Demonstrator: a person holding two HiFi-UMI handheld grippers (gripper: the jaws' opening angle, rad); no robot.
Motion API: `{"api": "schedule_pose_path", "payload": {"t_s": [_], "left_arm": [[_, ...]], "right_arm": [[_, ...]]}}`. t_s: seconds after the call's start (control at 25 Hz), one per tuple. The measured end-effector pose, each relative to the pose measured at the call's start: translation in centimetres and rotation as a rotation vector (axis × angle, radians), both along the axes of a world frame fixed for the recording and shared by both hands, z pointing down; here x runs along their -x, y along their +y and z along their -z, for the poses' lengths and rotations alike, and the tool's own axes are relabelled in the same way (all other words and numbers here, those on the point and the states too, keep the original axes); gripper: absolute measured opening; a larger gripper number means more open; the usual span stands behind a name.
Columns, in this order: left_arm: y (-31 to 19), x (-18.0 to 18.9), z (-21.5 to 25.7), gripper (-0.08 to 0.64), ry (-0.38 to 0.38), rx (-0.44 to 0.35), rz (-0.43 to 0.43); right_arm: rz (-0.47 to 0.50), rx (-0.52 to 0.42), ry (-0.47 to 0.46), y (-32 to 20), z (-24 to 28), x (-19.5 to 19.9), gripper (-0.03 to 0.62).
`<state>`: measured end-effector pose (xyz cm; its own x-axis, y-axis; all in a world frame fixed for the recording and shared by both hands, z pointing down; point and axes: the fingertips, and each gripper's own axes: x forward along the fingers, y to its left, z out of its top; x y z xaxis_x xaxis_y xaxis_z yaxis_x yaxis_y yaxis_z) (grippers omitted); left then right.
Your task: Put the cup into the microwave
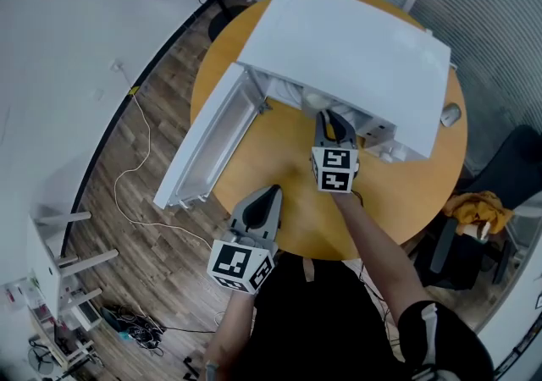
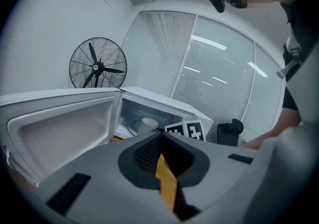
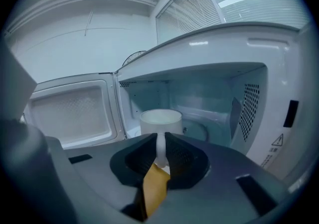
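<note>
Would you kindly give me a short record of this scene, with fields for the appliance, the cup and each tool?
Appliance: white microwave on the round wooden table, door swung wide open
Object: white cup inside the cavity; whether it rests on the floor is unclear
Right hand: right tool shut on the cup's handle, reaching into the cavity
Left hand: left tool shut, empty, over the table's near edge
Background: standing fan
</note>
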<state>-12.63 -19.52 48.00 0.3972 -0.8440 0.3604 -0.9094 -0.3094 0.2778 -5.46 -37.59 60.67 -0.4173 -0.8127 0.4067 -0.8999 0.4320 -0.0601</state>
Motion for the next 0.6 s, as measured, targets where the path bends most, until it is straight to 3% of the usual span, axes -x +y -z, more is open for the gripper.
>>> {"api": "schedule_pose_path", "payload": {"t_s": [0.6], "left_arm": [[-1.7, 0.9, -0.6, -0.005, 0.005, 0.007, -0.035]], "right_arm": [[-0.123, -0.054, 0.014, -3.7, -0.8, -0.3, 0.044]]}}
